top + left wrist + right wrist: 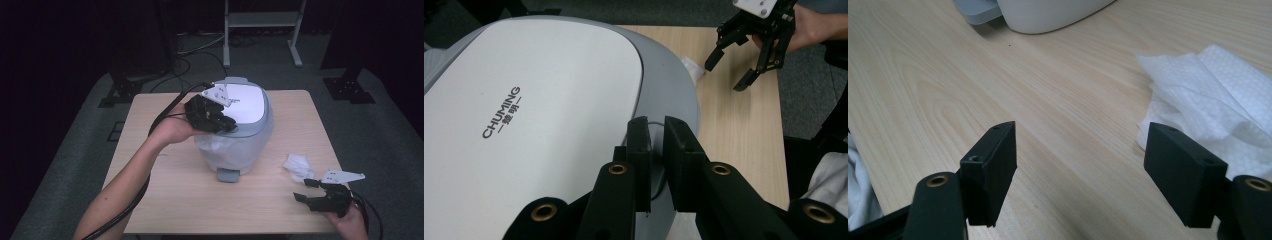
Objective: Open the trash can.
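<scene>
On the left of the high view, the left gripper (227, 124) sits on top of the pedal bin (239, 145), at the front left edge of its white lid (247, 102), with the person's left forearm (127, 182) and a black cable (165, 112) running back to the table's near edge. In the left gripper view its jaws stand narrow, almost together, over the grey rim (674, 90) beside the lid marked CHUMING; whether they pinch anything there cannot be told. The bin stands mid-table on the pale wooden table (165, 200), a clear plastic liner (212, 145) bulging under the rim and a grey foot pedal (228, 175) poking out at its near side. To the right, just beside the bin, lies a crumpled white tissue (298, 165). Nearest the right corner, the right gripper (305, 190) hovers low over the table with jaws spread wide and nothing between them; in the right gripper view the tissue (1218, 105) lies just ahead of its right-hand jaw. Beyond the table stand a metal frame (262, 30) and black stand bases (347, 87) on grey floor.
</scene>
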